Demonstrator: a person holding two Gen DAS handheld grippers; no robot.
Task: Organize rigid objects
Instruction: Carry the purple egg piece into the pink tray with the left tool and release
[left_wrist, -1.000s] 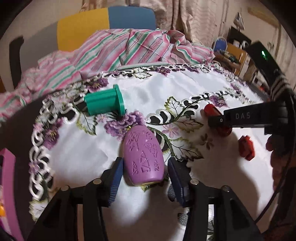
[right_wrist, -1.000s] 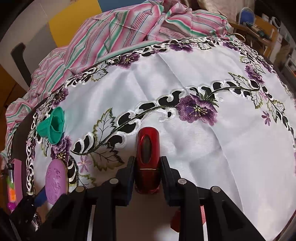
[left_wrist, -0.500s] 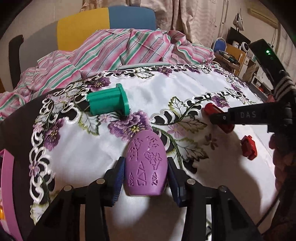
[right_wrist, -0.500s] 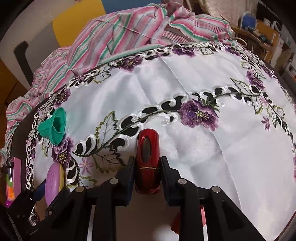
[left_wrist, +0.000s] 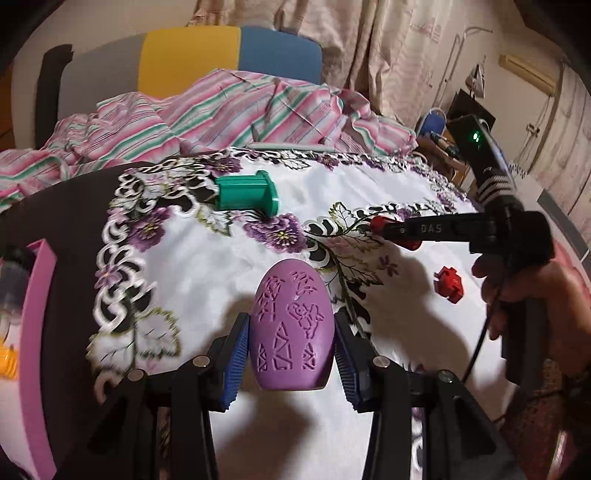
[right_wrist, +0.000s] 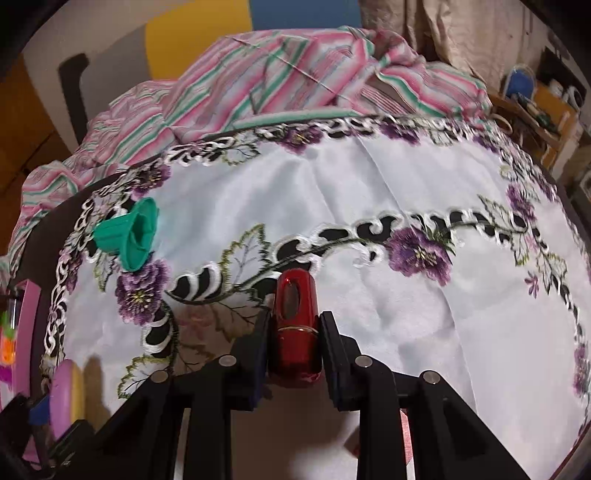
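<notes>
"DAS" on right tool (left_wrist: 395, 230), gripping red cylinder (right_wrist: 295, 328)

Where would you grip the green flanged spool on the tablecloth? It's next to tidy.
Grip the green spool across its ribbed barrel, coming from above. It lies on its side on the tablecloth, so the barrel sides are exposed, and the wide flange should stop slipping.
</notes>
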